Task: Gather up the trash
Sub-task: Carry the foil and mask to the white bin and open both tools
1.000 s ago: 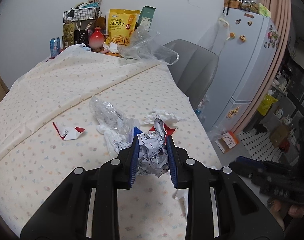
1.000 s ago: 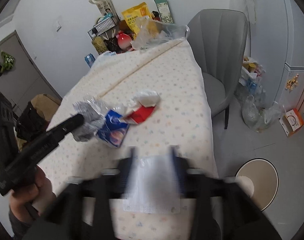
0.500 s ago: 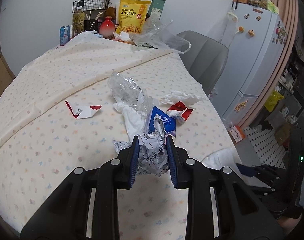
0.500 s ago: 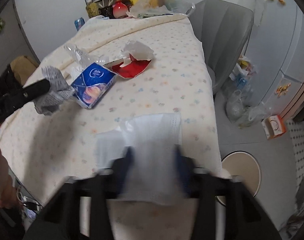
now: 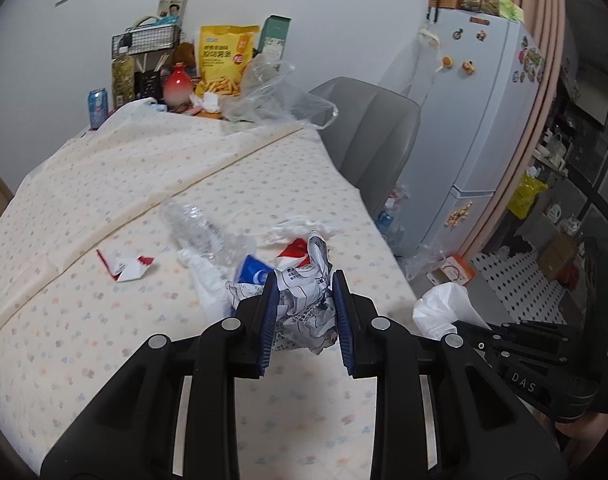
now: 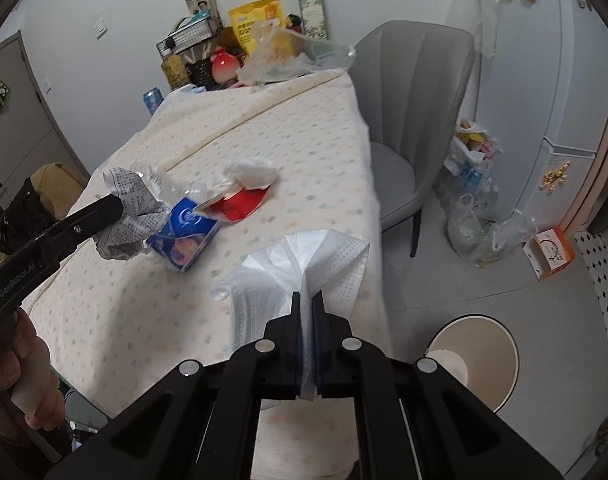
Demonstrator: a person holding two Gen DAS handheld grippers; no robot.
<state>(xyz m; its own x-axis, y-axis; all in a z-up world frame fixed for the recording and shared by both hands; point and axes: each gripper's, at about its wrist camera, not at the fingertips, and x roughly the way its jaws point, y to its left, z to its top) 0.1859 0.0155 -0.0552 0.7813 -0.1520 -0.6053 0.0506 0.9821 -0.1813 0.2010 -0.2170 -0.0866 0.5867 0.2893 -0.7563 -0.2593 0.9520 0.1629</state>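
Newspaper wad [image 5: 304,300] sits pinched in the left tongs [image 5: 304,312], while the right tongs [image 6: 307,320] have just closed on a white paper napkin [image 6: 304,264].

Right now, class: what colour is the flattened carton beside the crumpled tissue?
Red carton, clearest in the right wrist view.

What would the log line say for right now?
left gripper: shut on crumpled newspaper | right gripper: shut on white tissue | bin: beside table

Soft, even indoor light fills both fisheye views with faint shadows and no glare, straight lines bow toward dark vignetted corners, and the tablecloth [image 5: 104,184] looks slightly blurred near the bottom edge.
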